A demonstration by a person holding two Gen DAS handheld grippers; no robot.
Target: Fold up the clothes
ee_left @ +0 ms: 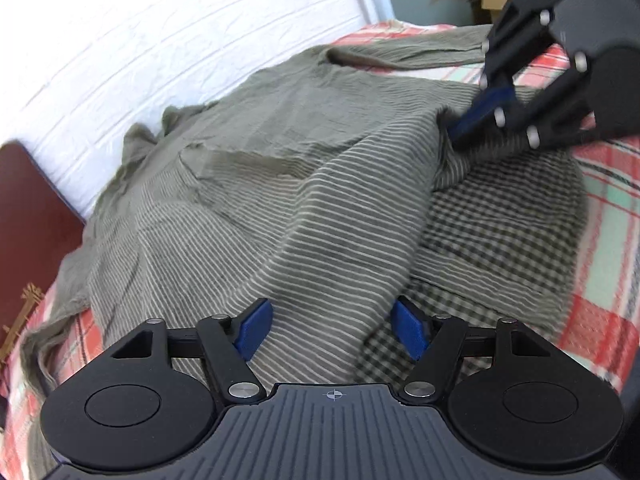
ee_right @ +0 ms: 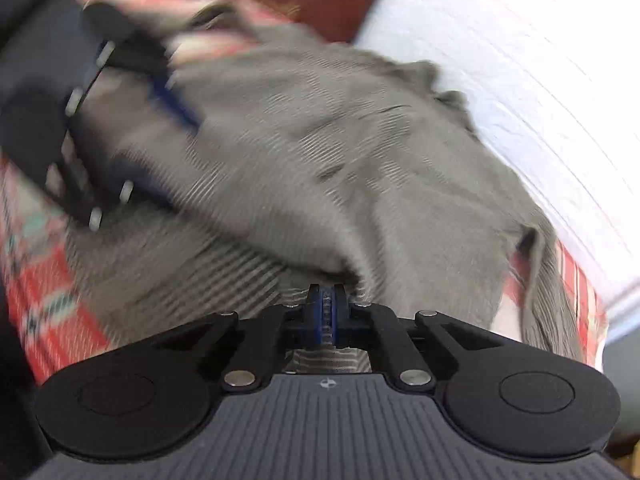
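Plaid bedspread (ee_left: 608,216) against white wall; striped grey-green shirt (ee_left: 248,184) spread across. Right gripper (ee_right: 327,300) clamped on shirt edge, left gripper (ee_left: 332,332) half apart over fabric (not pinching). Mid-fold, likely; next: left pinch, then carry over.
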